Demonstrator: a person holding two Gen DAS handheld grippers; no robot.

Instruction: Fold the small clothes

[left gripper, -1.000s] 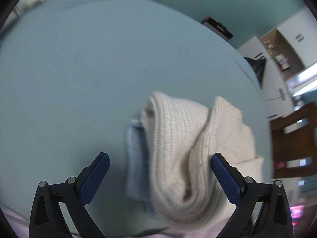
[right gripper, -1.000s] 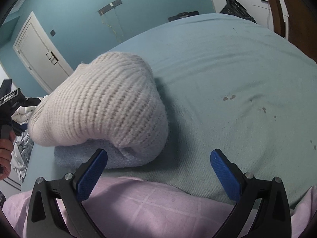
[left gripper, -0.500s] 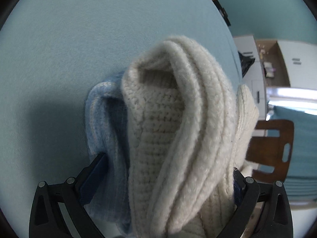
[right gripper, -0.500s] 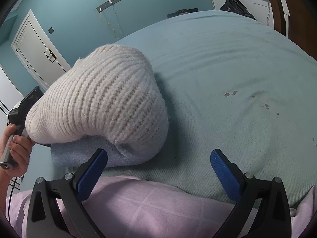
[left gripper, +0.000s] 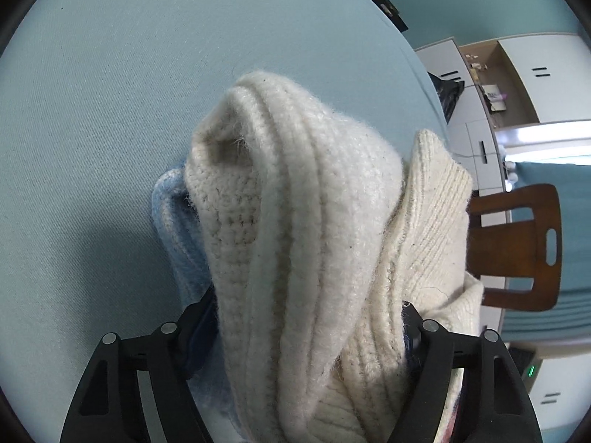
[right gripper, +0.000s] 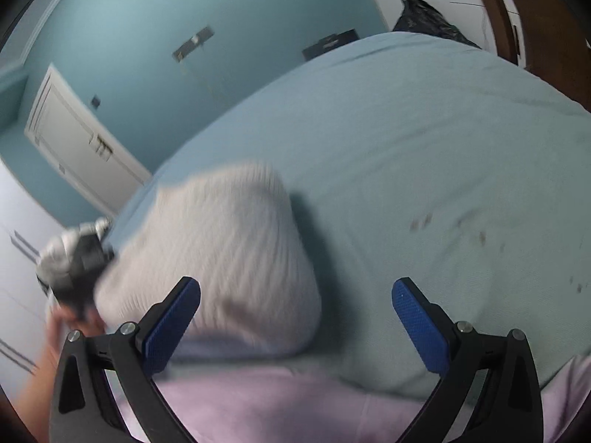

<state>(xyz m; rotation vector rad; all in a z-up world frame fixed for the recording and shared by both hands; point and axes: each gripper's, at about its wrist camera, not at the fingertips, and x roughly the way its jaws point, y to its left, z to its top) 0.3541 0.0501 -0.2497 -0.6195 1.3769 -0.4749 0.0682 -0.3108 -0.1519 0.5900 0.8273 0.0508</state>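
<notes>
A folded cream knitted garment (left gripper: pixel 295 203) lies on a light blue knitted one (left gripper: pixel 177 229) on the bed. My left gripper (left gripper: pixel 303 325) straddles the near end of this pile. Its jaws are closing, with the cloth bulging between them and covering both pads. In the blurred right wrist view the cream knit (right gripper: pixel 221 251) shows from the side, and the left gripper's body (right gripper: pixel 77 265) and the hand (right gripper: pixel 59 328) holding it are at its left end. My right gripper (right gripper: pixel 295 313) stands open above a lilac cloth (right gripper: pixel 277 406), with nothing between its fingers.
The pale teal bed sheet (left gripper: pixel 110 110) spreads wide around the pile, with small dark stains (right gripper: pixel 421 221) to the right. A wooden chair (left gripper: pixel 517 251) and white cabinets (left gripper: pixel 535 74) stand beyond the bed. A white door (right gripper: pixel 81 147) is at the far left.
My left gripper came down onto the pile and its jaws narrowed onto the cloth. My right gripper rose and swung, blurring its view; it stays open.
</notes>
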